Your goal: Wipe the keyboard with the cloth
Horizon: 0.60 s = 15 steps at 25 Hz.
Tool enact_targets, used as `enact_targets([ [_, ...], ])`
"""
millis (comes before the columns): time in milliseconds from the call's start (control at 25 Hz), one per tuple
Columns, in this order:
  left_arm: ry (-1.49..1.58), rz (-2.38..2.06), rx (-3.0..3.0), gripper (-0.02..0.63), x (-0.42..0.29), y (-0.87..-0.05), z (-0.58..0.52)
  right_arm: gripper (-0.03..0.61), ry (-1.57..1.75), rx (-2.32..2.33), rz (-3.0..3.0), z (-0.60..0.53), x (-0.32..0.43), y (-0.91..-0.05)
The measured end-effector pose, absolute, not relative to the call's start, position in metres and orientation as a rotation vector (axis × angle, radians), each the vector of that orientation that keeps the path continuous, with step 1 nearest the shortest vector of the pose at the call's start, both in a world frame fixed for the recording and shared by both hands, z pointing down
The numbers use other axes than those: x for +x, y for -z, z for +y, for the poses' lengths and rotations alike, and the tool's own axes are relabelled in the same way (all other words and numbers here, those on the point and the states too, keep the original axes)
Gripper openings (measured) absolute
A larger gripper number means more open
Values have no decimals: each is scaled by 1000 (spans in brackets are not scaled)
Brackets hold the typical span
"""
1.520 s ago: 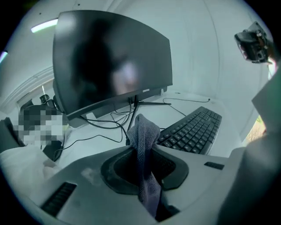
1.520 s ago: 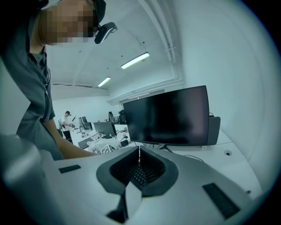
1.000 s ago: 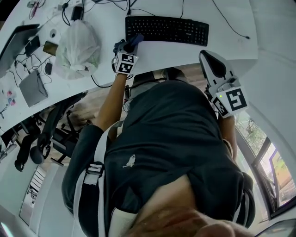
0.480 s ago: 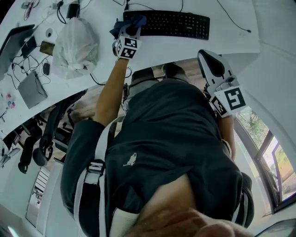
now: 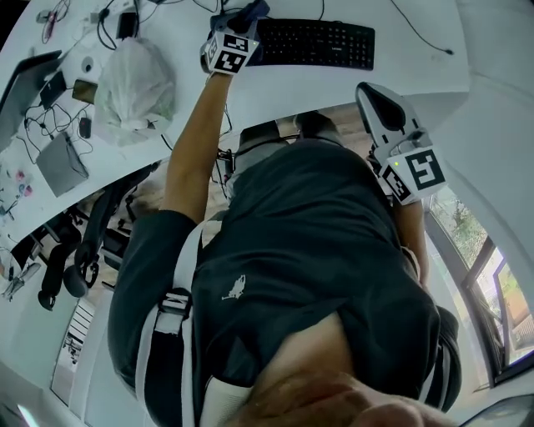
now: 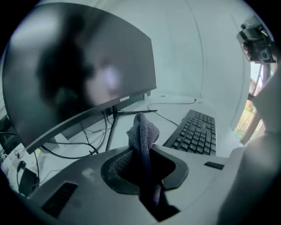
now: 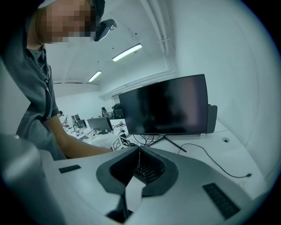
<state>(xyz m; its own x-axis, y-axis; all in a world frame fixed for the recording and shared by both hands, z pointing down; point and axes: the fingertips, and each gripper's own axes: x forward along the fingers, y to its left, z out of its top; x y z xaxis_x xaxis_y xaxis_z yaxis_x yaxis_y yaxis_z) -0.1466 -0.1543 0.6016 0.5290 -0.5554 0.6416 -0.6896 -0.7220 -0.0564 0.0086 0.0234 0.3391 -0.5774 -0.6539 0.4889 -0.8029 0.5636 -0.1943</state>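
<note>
In the head view, our left claw (image 5: 241,23) has travelled away from us over the past second. It began at the near edge of the keyboard (image 5: 317,43) and has moved up along its left end. It now sits at the far left corner, with the cloth (image 5: 251,13) bunched at its tip. Our right claw (image 5: 373,100) has hardly shifted. It hangs off the near edge of the counter (image 5: 334,90), well apart from the keyboard.

In the left gripper view, the claw (image 6: 143,151) is clamped on the cloth (image 6: 142,132). A fold stands up out of the jaws and more of it hangs down between them. The keyboard (image 6: 196,132) lies ahead and to the right, and a dark monitor (image 6: 79,74) fills the left side. From here the cloth looks beside the keys rather than on them, though we cannot tell whether it touches.

In the right gripper view, the claw (image 7: 138,153) is closed with nothing in it, pointing at the monitor (image 7: 164,105) across the counter.

We judge that the stroke has run off the left end. Most of the keys to the right are probably still unwiped, so the cloth needs to come back over them.
</note>
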Motion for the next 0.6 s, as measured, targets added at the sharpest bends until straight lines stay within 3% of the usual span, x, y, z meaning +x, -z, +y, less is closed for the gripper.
enact_targets([
  [400, -938, -868, 2421, 44, -139, -633, 1, 11, -607, 1210, -2424, 5, 29, -348],
  [600, -869, -997, 2561, 45, -133, -591, -80, 11, -595, 1181, -2439, -4, 22, -345],
])
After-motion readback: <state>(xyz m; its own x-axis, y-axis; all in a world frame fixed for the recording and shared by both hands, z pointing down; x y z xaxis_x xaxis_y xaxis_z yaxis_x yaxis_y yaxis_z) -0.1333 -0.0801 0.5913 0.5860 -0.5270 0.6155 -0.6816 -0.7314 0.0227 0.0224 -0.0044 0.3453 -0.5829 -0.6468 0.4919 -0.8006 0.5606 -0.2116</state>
